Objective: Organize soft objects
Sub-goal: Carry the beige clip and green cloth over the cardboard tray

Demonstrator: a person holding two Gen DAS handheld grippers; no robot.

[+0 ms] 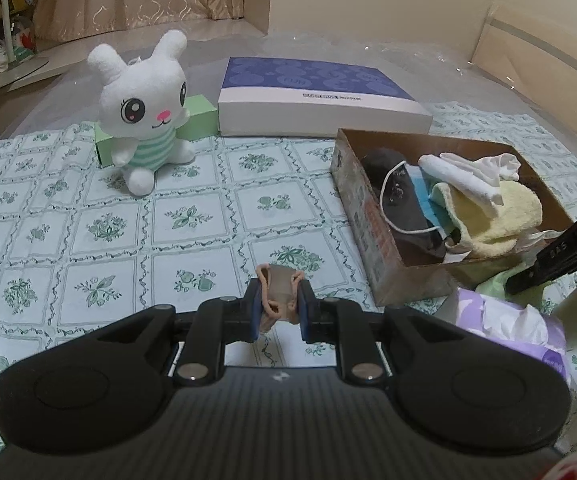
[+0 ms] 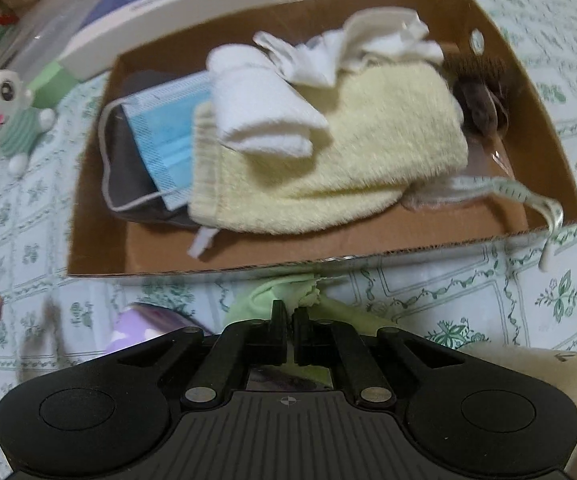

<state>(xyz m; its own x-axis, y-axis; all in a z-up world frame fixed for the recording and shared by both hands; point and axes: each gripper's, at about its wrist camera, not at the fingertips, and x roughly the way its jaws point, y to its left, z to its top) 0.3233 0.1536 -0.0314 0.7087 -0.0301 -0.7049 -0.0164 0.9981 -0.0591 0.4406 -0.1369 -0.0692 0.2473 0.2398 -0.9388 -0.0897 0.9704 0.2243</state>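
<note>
Mostly done: cardboard box [image 2: 536,92] already loaded with yellow towel [image 2: 328,160], white cloths [image 2: 264,116], blue mask [image 2: 168,136] and dark items. Left gripper [image 1: 279,307] is clamped on a small beige stocking [image 1: 278,292], held above the tablecloth [image 1: 88,220], not yet boxed. Right gripper [image 2: 288,320] is pinched shut on a green cloth [image 2: 272,296] just outside the box's near wall. Plush rabbit [image 1: 144,112] and purple tissue pack [image 1: 520,332] are left outside.

Dim, warm indoor light is falling from above and casting soft shadows beside the plush rabbit [image 1: 144,114]. Fisheye distortion is bending and darkening the edges of both views. Motion blur is smearing the cardboard box [image 2: 100,240] in the right wrist view; the left wrist view is staying sharper.
</note>
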